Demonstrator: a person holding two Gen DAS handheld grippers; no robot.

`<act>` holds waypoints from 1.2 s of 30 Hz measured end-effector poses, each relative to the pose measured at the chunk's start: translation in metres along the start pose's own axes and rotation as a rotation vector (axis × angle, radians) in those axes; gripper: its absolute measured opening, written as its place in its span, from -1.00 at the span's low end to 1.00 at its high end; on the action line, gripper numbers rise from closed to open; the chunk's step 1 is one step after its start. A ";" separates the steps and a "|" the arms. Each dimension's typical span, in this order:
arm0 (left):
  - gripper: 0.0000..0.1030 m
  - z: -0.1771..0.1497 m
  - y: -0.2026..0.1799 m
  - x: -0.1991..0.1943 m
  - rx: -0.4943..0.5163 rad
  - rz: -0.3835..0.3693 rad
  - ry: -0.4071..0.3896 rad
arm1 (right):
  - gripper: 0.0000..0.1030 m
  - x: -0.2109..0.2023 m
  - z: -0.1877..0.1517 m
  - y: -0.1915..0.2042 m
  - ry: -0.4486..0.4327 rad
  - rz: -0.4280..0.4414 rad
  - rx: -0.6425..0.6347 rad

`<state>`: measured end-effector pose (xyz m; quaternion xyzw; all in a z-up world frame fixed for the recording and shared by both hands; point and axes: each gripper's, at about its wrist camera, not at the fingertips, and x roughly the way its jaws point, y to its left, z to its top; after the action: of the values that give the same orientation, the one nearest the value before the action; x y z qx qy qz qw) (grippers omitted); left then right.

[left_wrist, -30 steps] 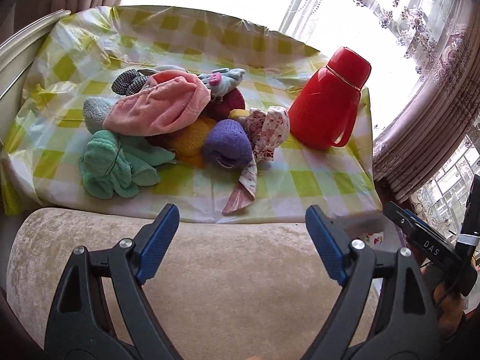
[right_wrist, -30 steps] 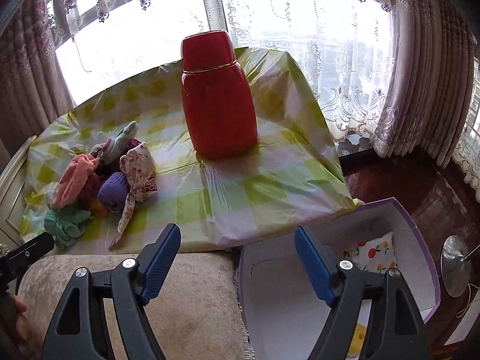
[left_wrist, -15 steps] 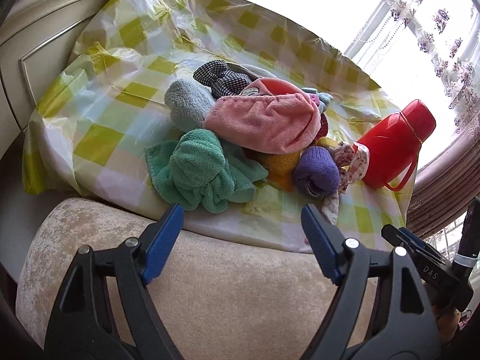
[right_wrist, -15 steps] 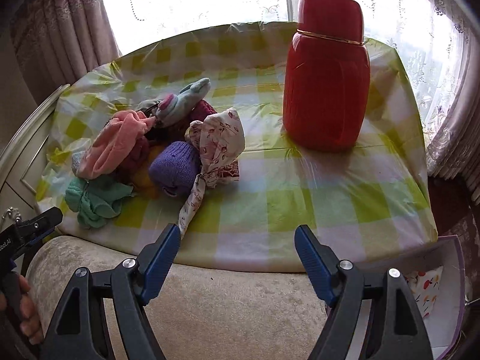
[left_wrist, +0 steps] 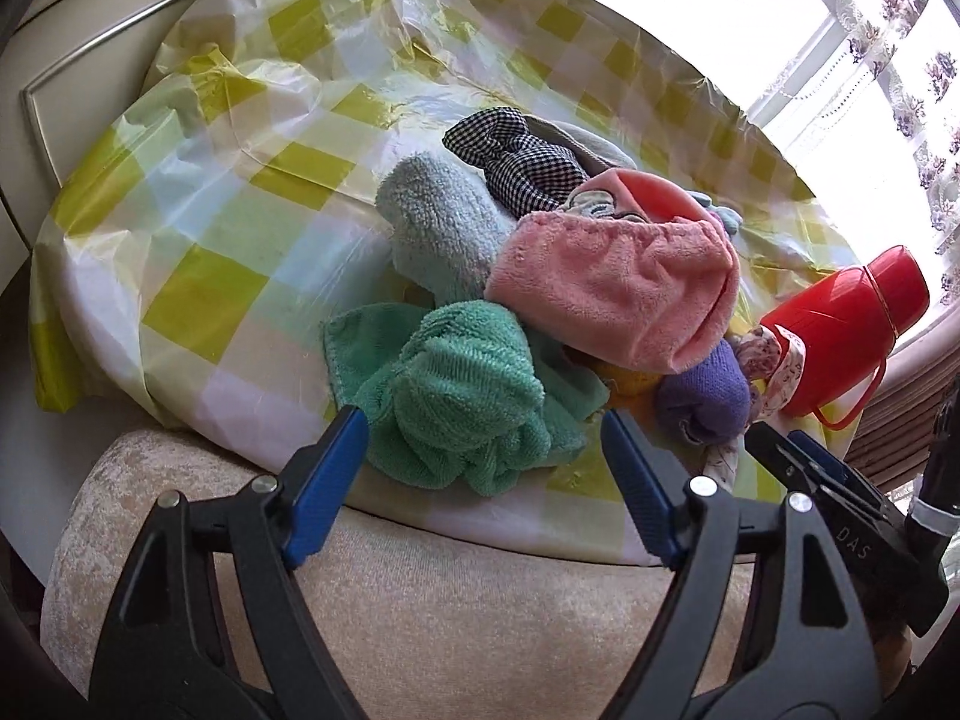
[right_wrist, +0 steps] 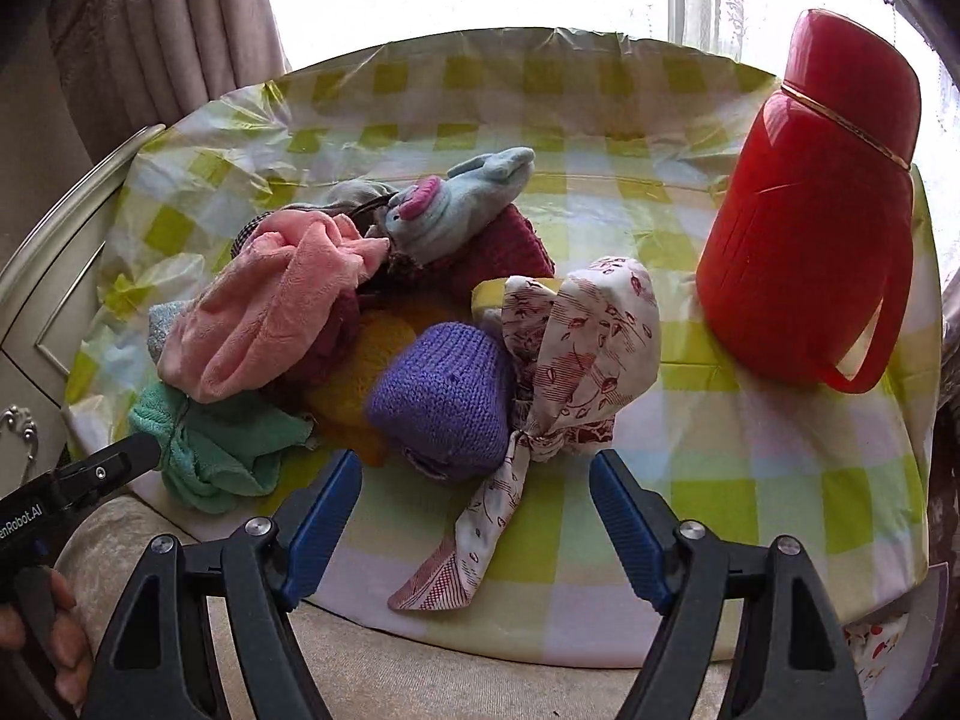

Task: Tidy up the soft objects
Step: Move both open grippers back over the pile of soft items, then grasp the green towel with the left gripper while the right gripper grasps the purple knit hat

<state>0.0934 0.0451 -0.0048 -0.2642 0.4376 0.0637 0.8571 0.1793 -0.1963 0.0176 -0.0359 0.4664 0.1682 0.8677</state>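
Observation:
A pile of soft things lies on the checked tablecloth (left_wrist: 204, 294): a green towel (left_wrist: 462, 402), a pink cloth (left_wrist: 618, 294), a pale blue towel (left_wrist: 438, 228), a checked black-and-white cloth (left_wrist: 516, 168), a purple knit piece (right_wrist: 444, 396), a patterned white cloth (right_wrist: 588, 348), a light blue sock (right_wrist: 462, 204). My left gripper (left_wrist: 483, 450) is open and empty, its fingers either side of the green towel's near edge. My right gripper (right_wrist: 474, 492) is open and empty, just in front of the purple knit piece.
A red thermos jug (right_wrist: 822, 228) stands at the table's right side. A beige cushioned edge (left_wrist: 450, 588) runs along the near side of the table. A cabinet panel (left_wrist: 60, 60) is at the left. Curtains and a bright window lie behind.
Both grippers have moved forward and closer to the pile. The left now frames the green towel; the right has swung left from the box toward the purple knit piece.

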 end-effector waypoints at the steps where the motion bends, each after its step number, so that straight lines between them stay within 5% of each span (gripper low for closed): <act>1: 0.59 0.001 0.001 0.003 -0.005 -0.003 0.006 | 0.54 0.004 0.003 0.003 0.003 -0.004 -0.010; 7: 0.53 0.006 0.008 0.022 -0.043 -0.014 0.046 | 0.54 0.032 0.014 0.019 0.037 -0.035 -0.050; 12: 0.15 0.005 0.010 0.033 -0.055 -0.042 0.073 | 0.52 0.050 0.019 0.025 0.055 -0.052 -0.063; 17: 0.07 0.003 0.008 0.031 -0.046 -0.047 0.060 | 0.19 0.054 0.016 0.027 0.062 -0.061 -0.062; 23: 0.05 -0.002 0.007 0.019 -0.034 -0.058 0.034 | 0.04 0.044 0.009 0.024 0.047 -0.040 -0.046; 36: 0.04 -0.033 -0.026 -0.024 0.032 -0.125 -0.003 | 0.03 -0.014 -0.016 0.012 -0.023 0.023 0.007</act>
<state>0.0639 0.0095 0.0083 -0.2771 0.4198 0.0032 0.8643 0.1556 -0.1918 0.0214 -0.0255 0.4575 0.1767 0.8711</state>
